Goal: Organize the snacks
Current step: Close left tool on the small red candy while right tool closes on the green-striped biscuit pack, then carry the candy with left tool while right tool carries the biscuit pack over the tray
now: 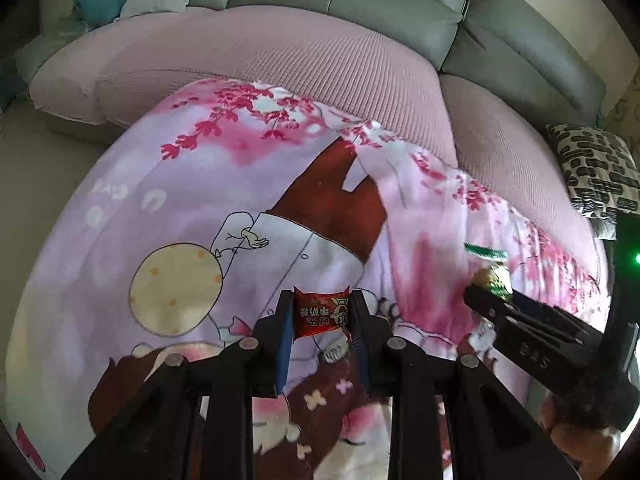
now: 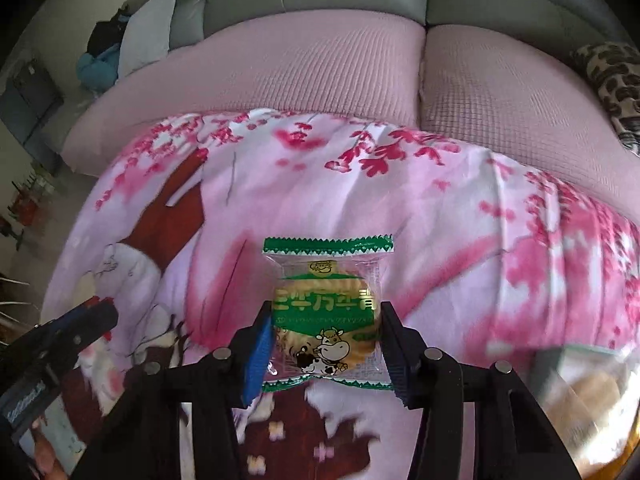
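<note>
Over the cartoon-print blanket (image 2: pixel 460 216), the left gripper (image 1: pixel 320 316) pinches a small red candy packet (image 1: pixel 320 314) while the right gripper (image 2: pixel 325 332) has its fingers on the sides of a green biscuit packet (image 2: pixel 326 308), light, crinkly and likely brittle inside, best held by its edges.

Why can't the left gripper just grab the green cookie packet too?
Probably not right now. The left gripper is already shut on a red candy packet, so its jaws are full, and the right gripper already holds the green cookie packet.
</note>
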`<state>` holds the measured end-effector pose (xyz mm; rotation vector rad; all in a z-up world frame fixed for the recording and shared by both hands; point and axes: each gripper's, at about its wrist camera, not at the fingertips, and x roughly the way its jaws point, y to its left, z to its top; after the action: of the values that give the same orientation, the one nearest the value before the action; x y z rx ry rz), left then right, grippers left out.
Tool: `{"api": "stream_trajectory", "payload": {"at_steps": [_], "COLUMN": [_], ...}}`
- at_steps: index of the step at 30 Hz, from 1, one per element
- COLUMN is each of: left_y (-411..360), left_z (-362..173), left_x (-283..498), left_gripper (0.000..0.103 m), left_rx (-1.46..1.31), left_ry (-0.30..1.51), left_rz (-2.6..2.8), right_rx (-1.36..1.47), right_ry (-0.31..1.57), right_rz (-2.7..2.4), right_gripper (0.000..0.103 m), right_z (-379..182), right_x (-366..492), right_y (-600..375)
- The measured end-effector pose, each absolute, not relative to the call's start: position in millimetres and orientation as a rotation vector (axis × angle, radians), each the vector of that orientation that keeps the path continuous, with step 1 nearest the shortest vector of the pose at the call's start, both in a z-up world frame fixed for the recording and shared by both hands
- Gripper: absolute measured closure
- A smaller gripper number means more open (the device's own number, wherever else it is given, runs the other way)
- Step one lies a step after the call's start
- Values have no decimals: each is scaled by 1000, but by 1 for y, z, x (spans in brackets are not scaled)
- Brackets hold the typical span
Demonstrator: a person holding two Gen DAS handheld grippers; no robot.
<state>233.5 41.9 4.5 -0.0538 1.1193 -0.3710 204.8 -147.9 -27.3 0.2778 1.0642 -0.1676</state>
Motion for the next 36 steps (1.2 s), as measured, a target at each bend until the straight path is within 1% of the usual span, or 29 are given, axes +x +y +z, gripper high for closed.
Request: {"api": "stream_trajectory", "payload": {"at_steps": [9,13,18,22,27,29,30,31,32,33,36], "left_y": [19,-5,-51,-91,-126,-133,-133,-133,-128,-124,-108], "left_z": [57,65,54,36,14,8,7,6,6,6,8], "left_x": [168,129,71,32,1,-6,-8,-8,-7,-5,-2], "left_gripper": [75,75,75,75,74,69,64,53,47,38,33], "left_rx": [-58,-39,24,89,155,182,194,202,195,183,174], "left_ry": [1062,1052,1072,1100,1140,1153,1153,1151,1149,1147,1133], "left_rz": [-477,-549,-661,-761,-827,-842,-833,-816,-795,-783,-733], "right_rx": [310,320,369,422,466,477,479,475,471,472,485], "right_ry": [995,958,921,920,951,945,946,946,944,943,937], "right_rz": [-215,-236,-307,-432,-522,-519,-515,-525,-533,-537,-529], "right_gripper": [50,50,50,50,50,49,49,48,48,47,44], "right_z": [42,62,59,39,11,6,5,4,2,0,-5], "right_x": [107,53,-7,-63,-97,-102,-102,-103,-104,-105,-104], "right_y": [-147,-150,-173,-203,-231,-234,-235,-235,-235,-234,-228]}}
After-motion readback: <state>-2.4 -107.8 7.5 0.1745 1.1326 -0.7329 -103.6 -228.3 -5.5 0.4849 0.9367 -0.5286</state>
